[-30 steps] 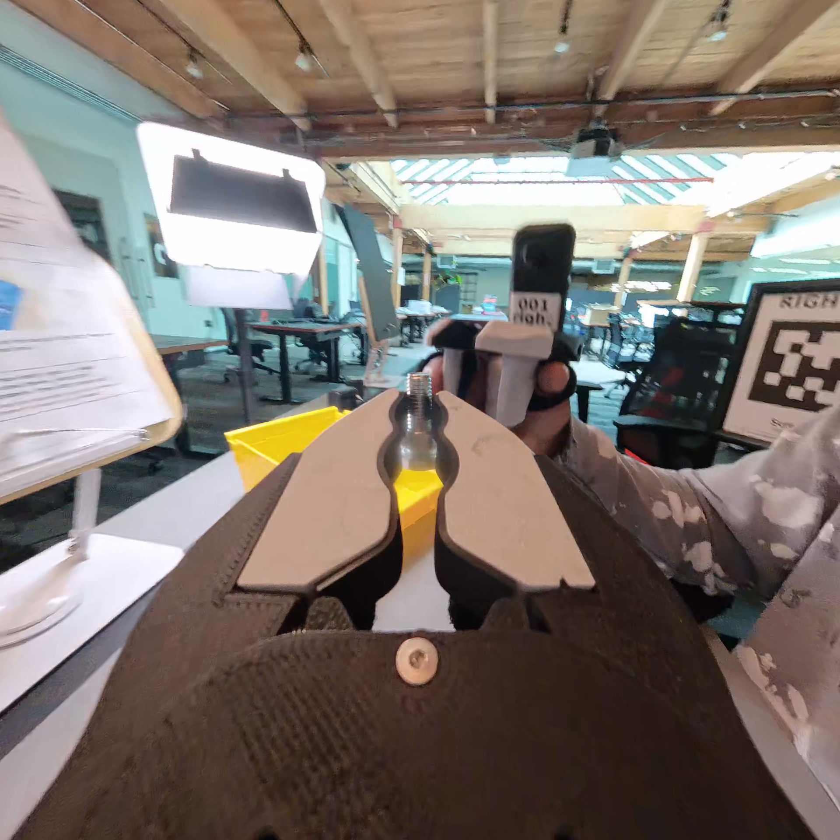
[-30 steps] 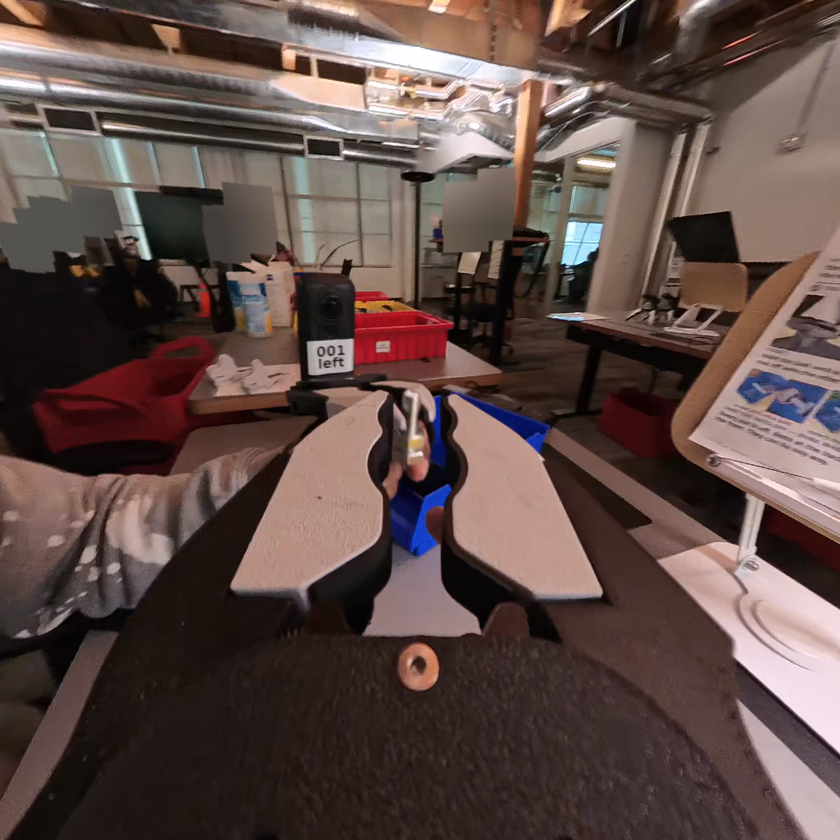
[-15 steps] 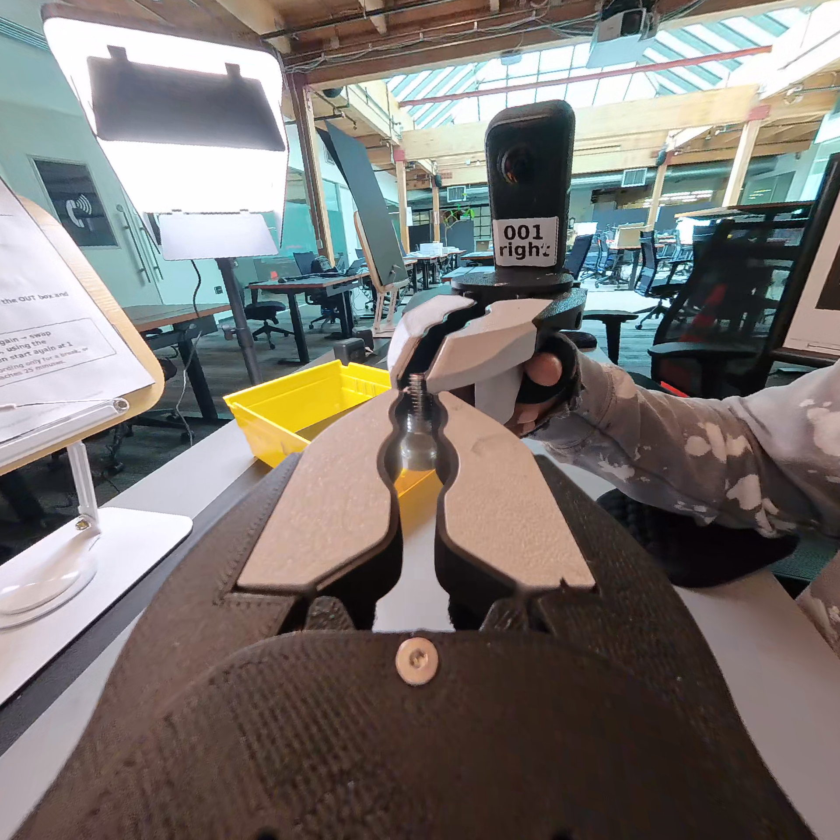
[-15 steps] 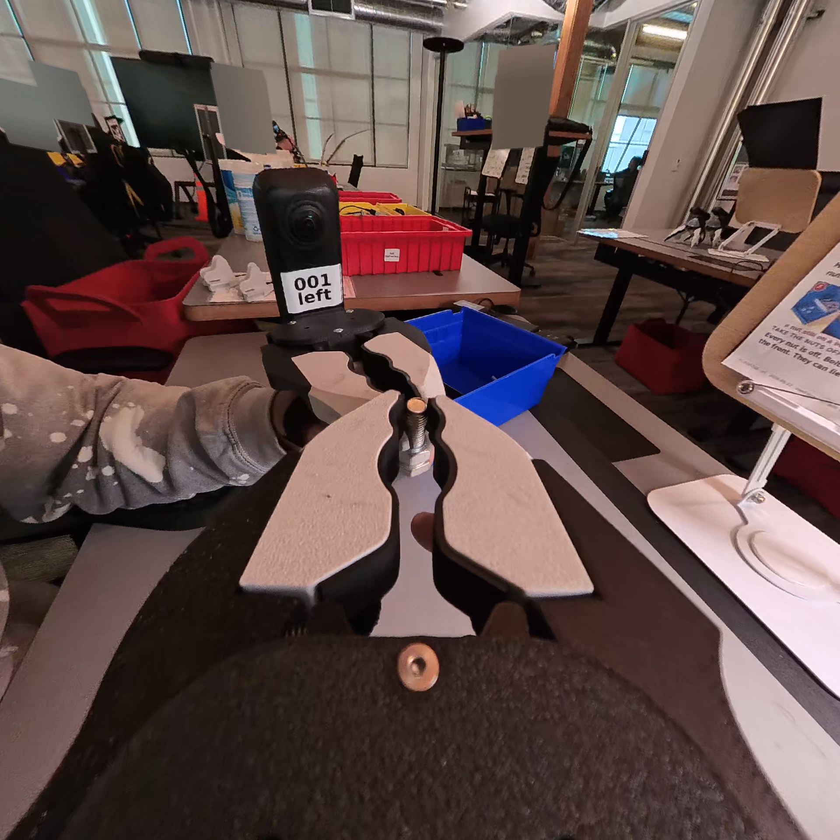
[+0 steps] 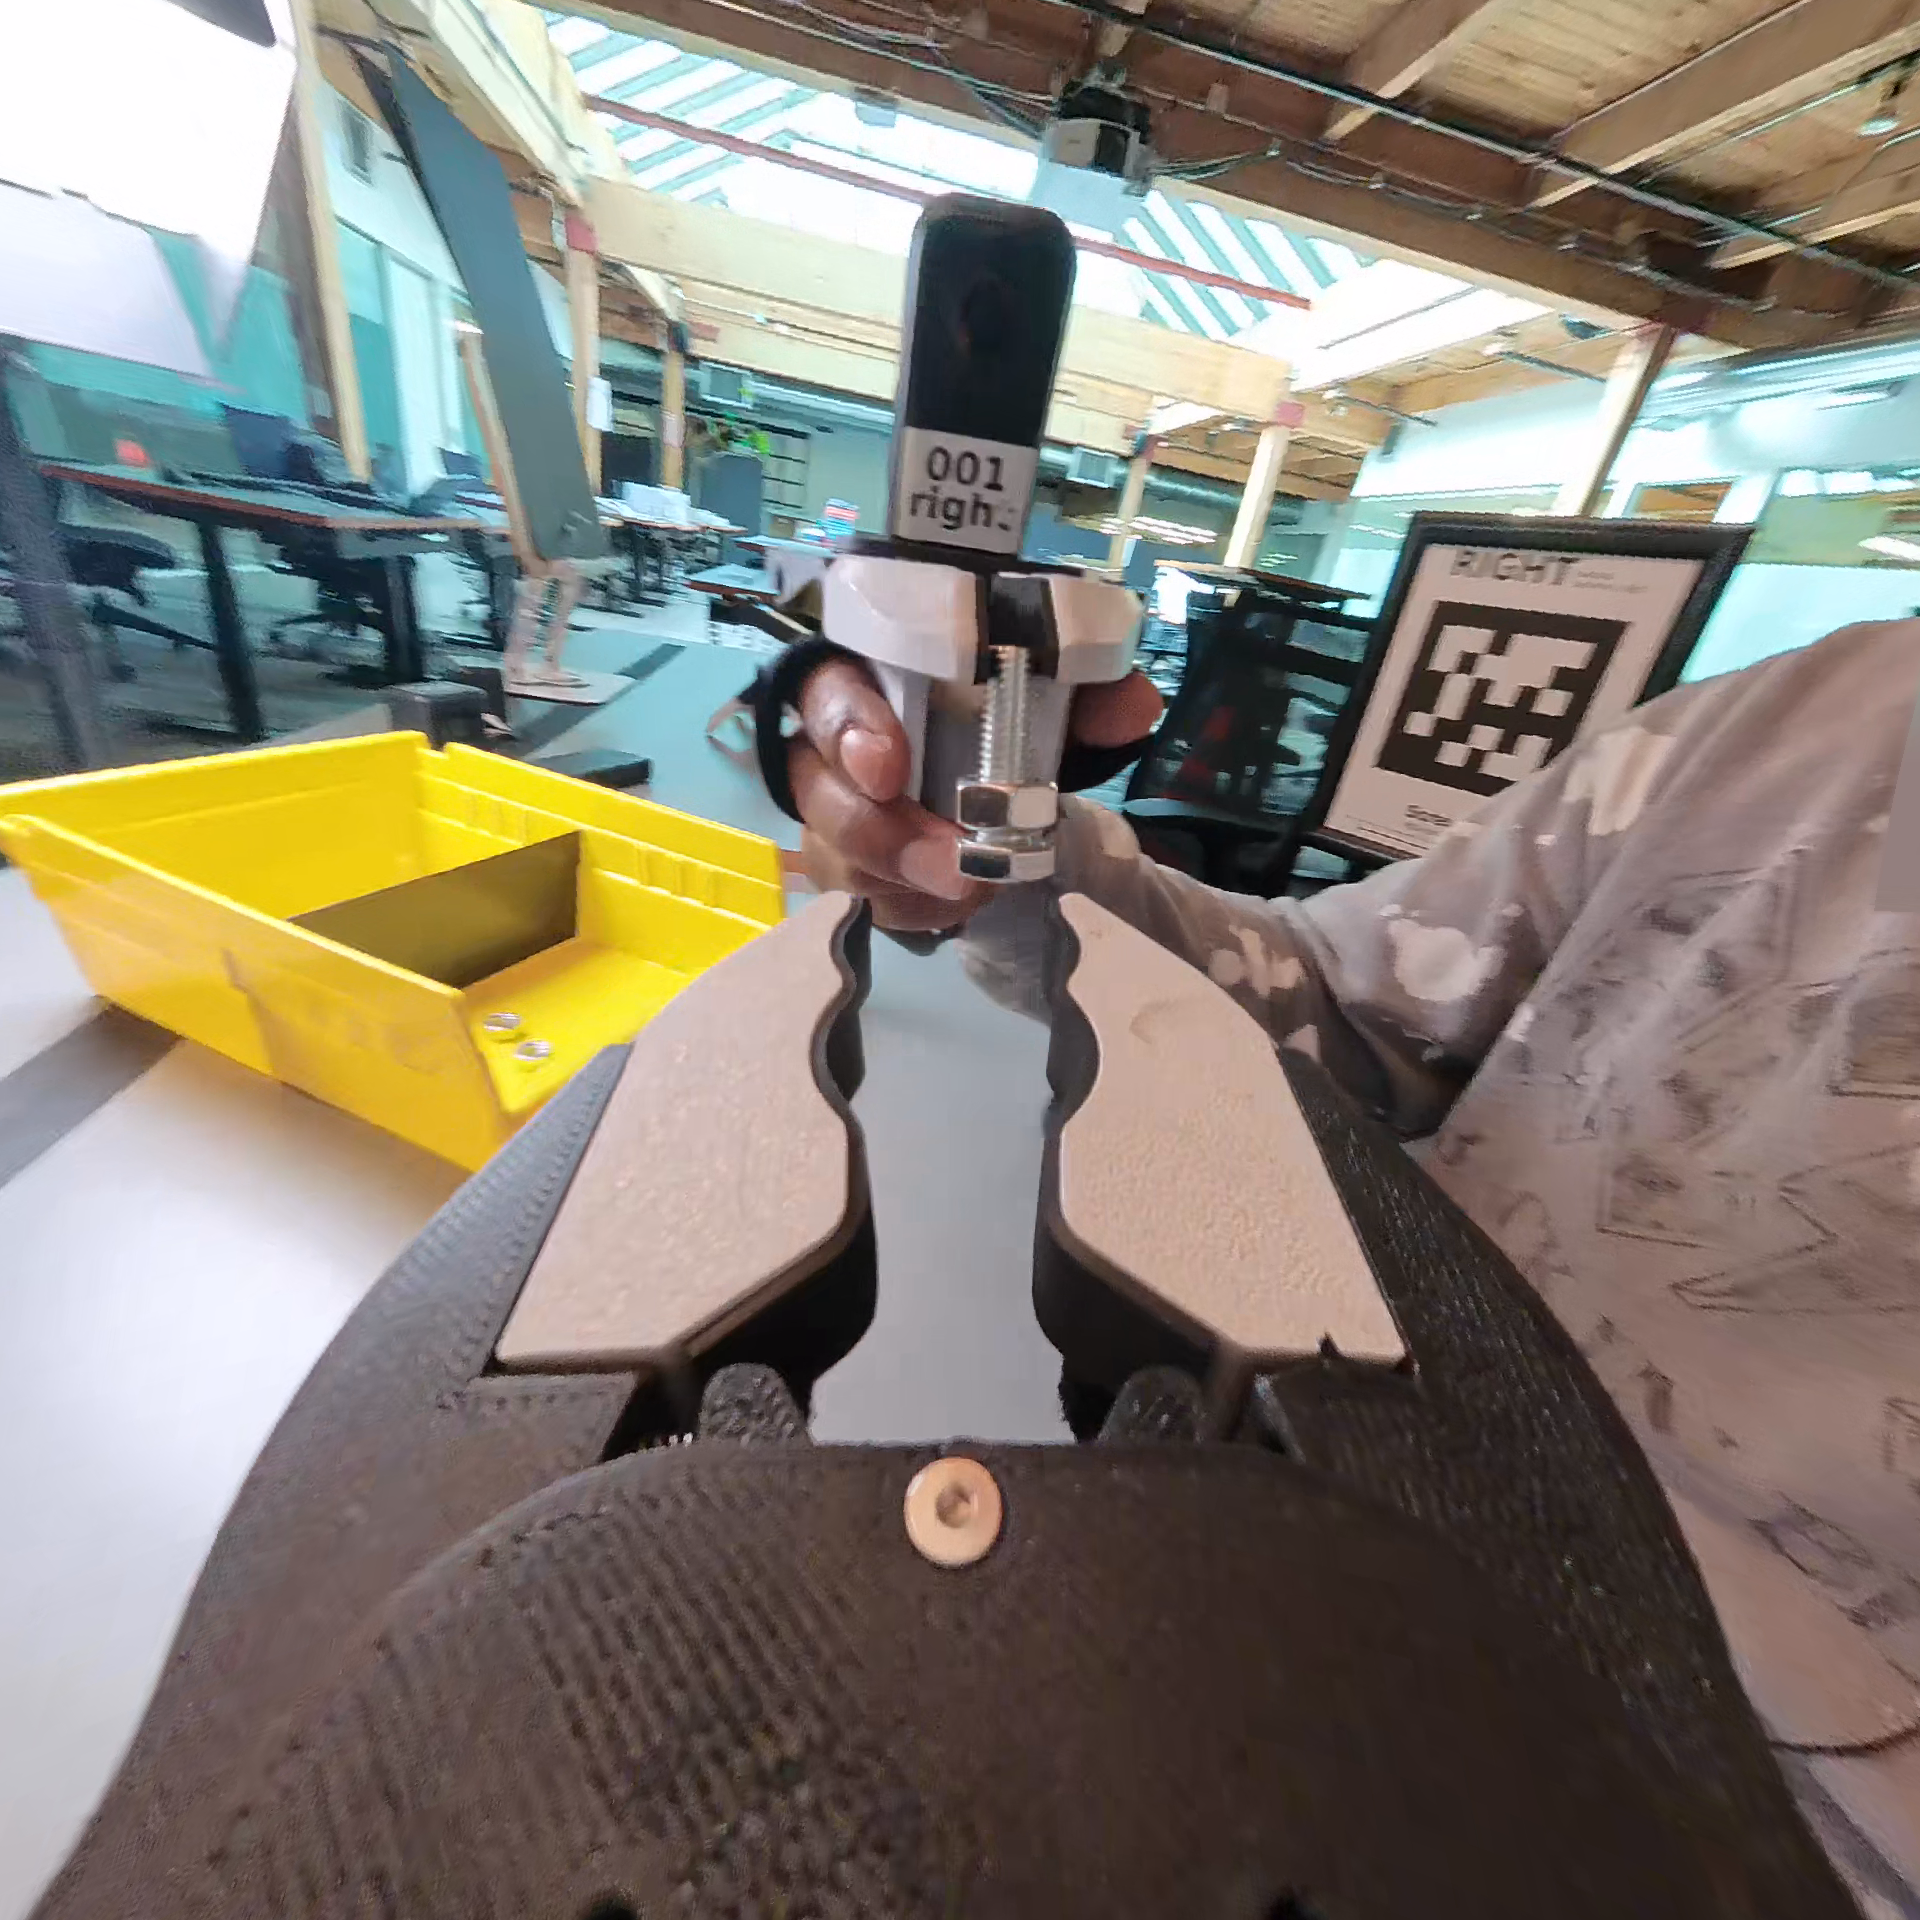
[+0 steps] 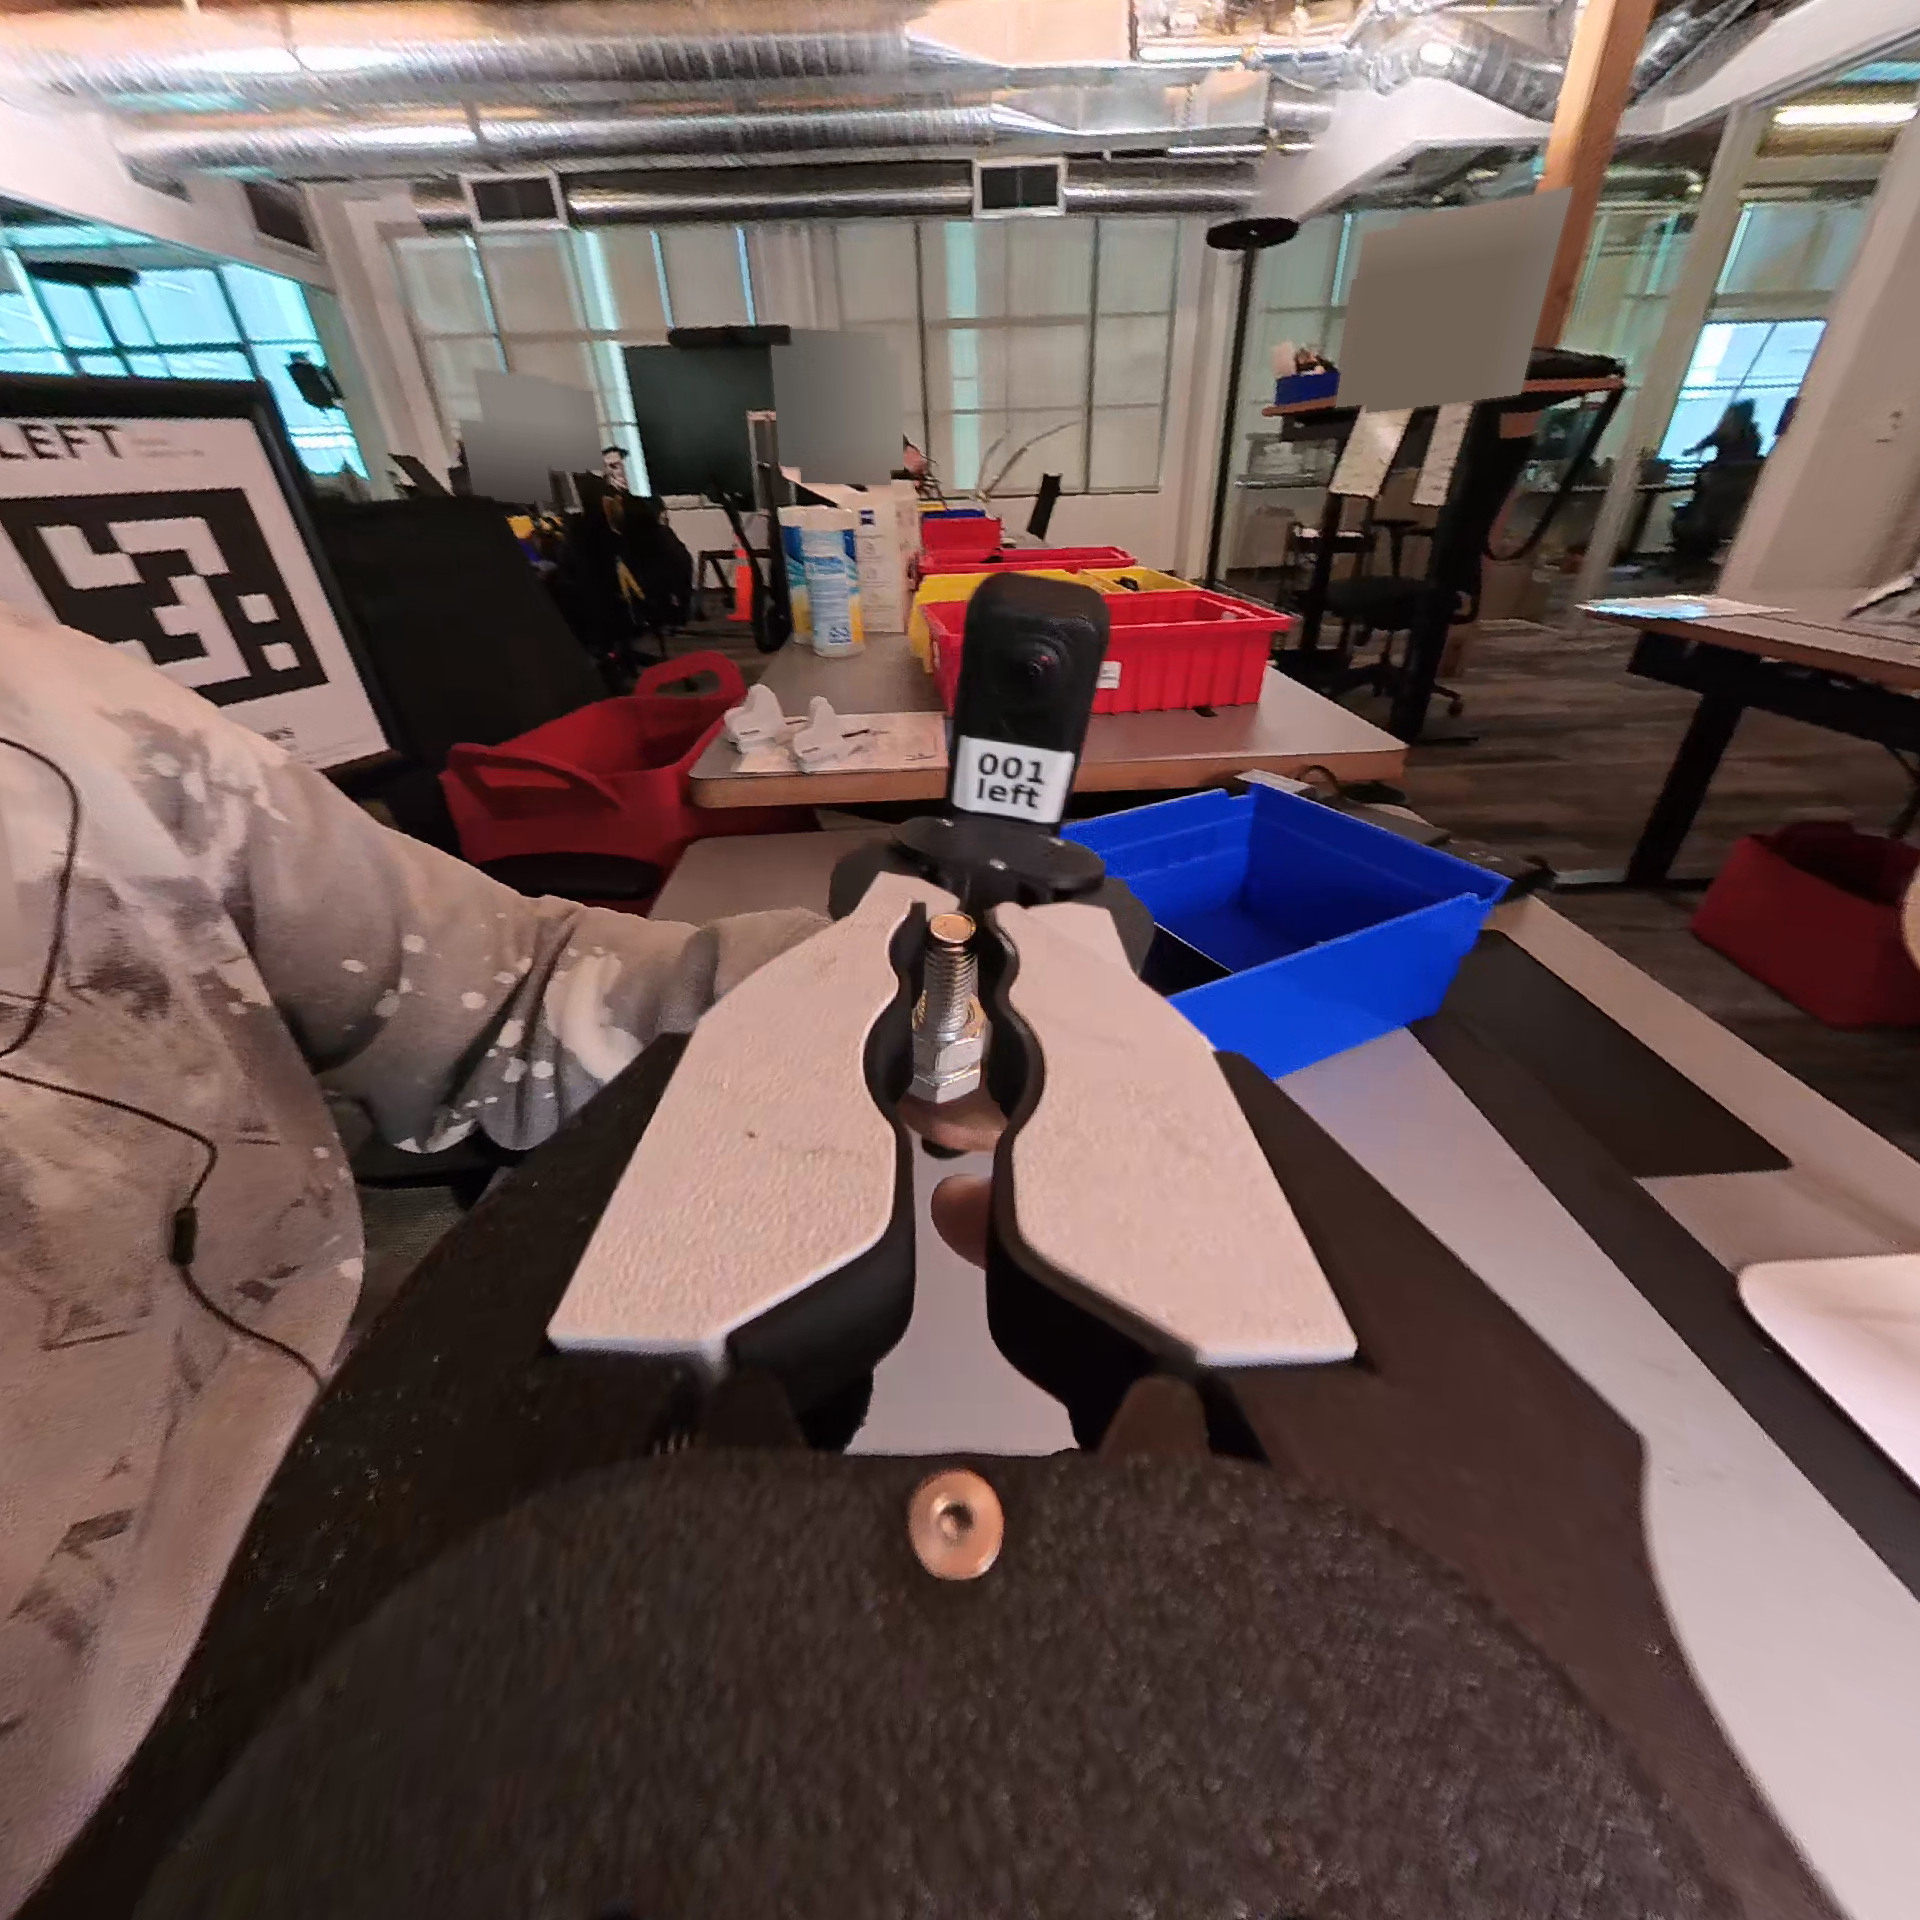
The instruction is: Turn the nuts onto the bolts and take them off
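A silver bolt (image 5: 1006,727) hangs head-down, with a hex nut (image 5: 1006,805) threaded down close to its head. My right gripper (image 5: 1003,665) is shut on the bolt's threaded end. In the right wrist view the bolt (image 6: 948,987) stands between the right gripper's fingers (image 6: 951,920), with the nut (image 6: 945,1029) below them. My left gripper (image 5: 956,925) is open and empty, just below and in front of the bolt head and not touching it.
A yellow bin (image 5: 343,997) with two loose nuts (image 5: 516,1037) sits on the table to the left. A blue bin (image 6: 1340,987) sits beyond the right gripper. A white stand base (image 6: 1839,1340) is at the right edge. The person's sleeve (image 5: 1558,1039) fills the right side. Some 4 cm of space lies between my two pairs of fingers.
My left gripper held the bolt, and the right gripper closed onto its thread. The left has now opened and drawn back, leaving the bolt in the right gripper.
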Demonstrator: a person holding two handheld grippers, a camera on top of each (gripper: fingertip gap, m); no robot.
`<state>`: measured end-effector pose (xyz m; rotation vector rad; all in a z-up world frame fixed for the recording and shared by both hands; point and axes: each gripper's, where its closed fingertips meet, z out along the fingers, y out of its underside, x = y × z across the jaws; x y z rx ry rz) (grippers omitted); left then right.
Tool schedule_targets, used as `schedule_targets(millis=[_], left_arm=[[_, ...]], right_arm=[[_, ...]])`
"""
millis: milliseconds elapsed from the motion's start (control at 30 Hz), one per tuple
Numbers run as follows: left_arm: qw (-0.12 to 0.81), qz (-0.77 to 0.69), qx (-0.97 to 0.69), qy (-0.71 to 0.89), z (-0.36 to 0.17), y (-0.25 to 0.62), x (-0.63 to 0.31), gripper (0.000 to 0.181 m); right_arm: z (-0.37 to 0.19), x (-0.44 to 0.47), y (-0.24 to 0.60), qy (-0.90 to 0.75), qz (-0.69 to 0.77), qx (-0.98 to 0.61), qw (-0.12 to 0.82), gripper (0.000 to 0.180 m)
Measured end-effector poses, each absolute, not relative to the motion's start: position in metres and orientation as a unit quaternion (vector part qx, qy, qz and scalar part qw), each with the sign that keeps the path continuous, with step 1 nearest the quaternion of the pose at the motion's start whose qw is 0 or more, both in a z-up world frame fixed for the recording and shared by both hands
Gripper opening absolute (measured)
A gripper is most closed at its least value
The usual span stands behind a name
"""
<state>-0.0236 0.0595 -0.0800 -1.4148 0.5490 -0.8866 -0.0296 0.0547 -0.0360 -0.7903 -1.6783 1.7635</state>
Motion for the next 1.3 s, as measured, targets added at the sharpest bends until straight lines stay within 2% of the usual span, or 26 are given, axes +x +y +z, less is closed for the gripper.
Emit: schedule_targets(millis=[333, 667, 767, 867, 1000, 1033, 1067, 1100, 1133, 1300], left_arm=[[0.656, -0.383, -0.608, 0.230, -0.078, 0.065, -0.015, 0.019], [0.682, -0.332, -0.615, 0.215, -0.077, 0.072, -0.022, 0.019], [0.717, -0.307, -0.598, 0.185, -0.069, 0.075, -0.033, 0.019], [0.748, -0.267, -0.589, 0.150, -0.062, 0.078, -0.044, 0.019], [0.769, -0.222, -0.585, 0.132, -0.056, 0.078, -0.049, 0.019], [0.771, -0.216, -0.585, 0.128, -0.056, 0.079, -0.051, 0.019], [0.778, -0.216, -0.578, 0.119, -0.053, 0.078, -0.055, 0.019], [0.786, -0.223, -0.565, 0.115, -0.050, 0.074, -0.058, 0.018], [0.788, -0.227, -0.561, 0.110, -0.047, 0.073, -0.062, 0.018], [0.786, -0.217, -0.568, 0.112, -0.049, 0.075, -0.063, 0.019]], right_arm=[[-0.043, -0.036, 0.055, -0.632, 0.648, -0.305, 0.296, 0.009], [-0.041, -0.043, 0.061, -0.618, 0.639, -0.325, 0.323, 0.009], [-0.033, -0.051, 0.071, -0.582, 0.641, -0.346, 0.362, 0.023], [-0.033, -0.056, 0.072, -0.563, 0.653, -0.364, 0.353, 0.037], [-0.047, -0.069, 0.073, -0.570, 0.624, -0.389, 0.368, 0.043], [-0.046, -0.069, 0.075, -0.568, 0.624, -0.388, 0.372, 0.042], [-0.044, -0.067, 0.078, -0.564, 0.627, -0.387, 0.373, 0.032], [-0.041, -0.067, 0.090, -0.545, 0.624, -0.402, 0.390, 0.012], [-0.038, -0.065, 0.102, -0.526, 0.625, -0.410, 0.406, 0.010], [-0.034, -0.062, 0.098, -0.527, 0.637, -0.406, 0.390, 0.026]])
